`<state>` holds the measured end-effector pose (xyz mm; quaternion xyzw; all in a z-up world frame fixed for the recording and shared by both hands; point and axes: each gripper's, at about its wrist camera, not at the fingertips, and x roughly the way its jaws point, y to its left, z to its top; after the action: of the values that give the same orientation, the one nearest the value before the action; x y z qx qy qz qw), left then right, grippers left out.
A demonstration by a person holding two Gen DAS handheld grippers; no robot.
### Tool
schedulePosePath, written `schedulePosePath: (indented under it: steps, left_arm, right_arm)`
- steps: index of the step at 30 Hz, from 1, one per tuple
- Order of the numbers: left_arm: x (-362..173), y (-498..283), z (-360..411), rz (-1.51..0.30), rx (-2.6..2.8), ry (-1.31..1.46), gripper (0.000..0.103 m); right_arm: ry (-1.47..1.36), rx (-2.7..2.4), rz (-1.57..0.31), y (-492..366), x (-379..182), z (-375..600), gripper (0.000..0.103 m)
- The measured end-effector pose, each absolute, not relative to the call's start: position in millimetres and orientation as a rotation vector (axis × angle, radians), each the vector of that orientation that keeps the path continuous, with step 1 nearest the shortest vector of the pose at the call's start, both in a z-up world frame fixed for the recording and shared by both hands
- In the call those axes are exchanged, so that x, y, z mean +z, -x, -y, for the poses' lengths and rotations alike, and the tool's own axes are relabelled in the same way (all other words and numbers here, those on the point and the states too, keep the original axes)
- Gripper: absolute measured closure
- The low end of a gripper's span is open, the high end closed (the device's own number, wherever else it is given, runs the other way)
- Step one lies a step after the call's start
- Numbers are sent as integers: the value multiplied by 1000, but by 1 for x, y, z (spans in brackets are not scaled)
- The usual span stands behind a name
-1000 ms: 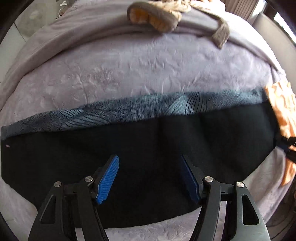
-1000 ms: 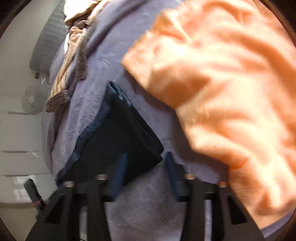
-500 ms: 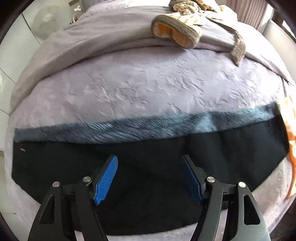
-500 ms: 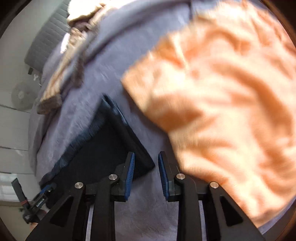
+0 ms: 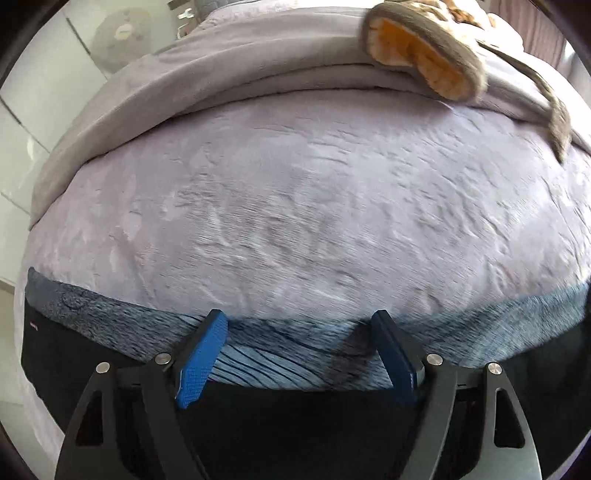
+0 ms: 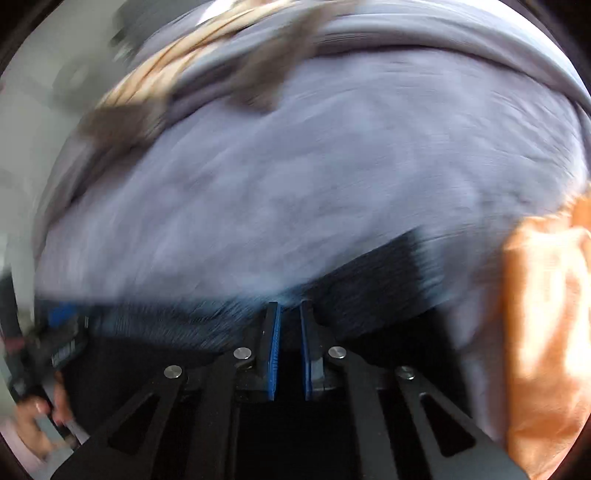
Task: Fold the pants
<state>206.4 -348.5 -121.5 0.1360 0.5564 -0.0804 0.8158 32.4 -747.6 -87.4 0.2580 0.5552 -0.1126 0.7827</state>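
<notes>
Black pants [image 5: 295, 424] with a blue-grey heathered band [image 5: 480, 325] carrying dark curved line pattern. Pale lilac bedspread [image 5: 314, 206], crinkle-textured; grey-lilac blanket [image 5: 229, 70] folded behind. Taupe garment [image 5: 436, 48] with orange-yellow fleece lining. Black grippers, blue textured pads [image 5: 201, 360]. Orange cloth [image 6: 546, 332] at right edge in right wrist view.

A bed [image 5: 295, 192] covered in a lavender textured sheet fills most of the left wrist view. A folded grey blanket [image 5: 229, 70] lies across its far end. Beyond the bed at upper left stand pale glossy wall panels [image 5: 33, 110] and a white round fan [image 5: 123, 35]. Daylight falls in from the upper right; the right wrist view is blurred
</notes>
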Motion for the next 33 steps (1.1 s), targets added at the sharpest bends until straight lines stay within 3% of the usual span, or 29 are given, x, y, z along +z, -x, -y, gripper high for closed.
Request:
schedulePosePath:
  steps: [6,7,10,11,21,27,33]
  left_arm:
    - [-90,-197,305,-1204,-138,-307,21]
    - [-85,-192,298,-1206,-136,-315,21]
    - [-71,-166,260,-1252,-117,-303,21]
    - [-69,-158,250,-1268,-101,-298,21]
    - [-61,-94,133,-1379,64,-181,21]
    - [-64,-121,78,-1354,57,-174,21]
    - [-62,-175,20,-1269,-1,-172,21]
  right_arm:
    - [-605,-273,-1183,8,-63,771,89]
    - [-615,-270,-1181,19,-56,771,84]
    - [-670,-232,-1166,49,-37,754,54]
    - [-687,-208,-1163,56,-32,745,53]
    - [-916,69,-1256,87,-45,617,53]
    - [-987,201,-1312,64,-60,512,53]
    - [-813,299,-1293,-6,-31,423,53]
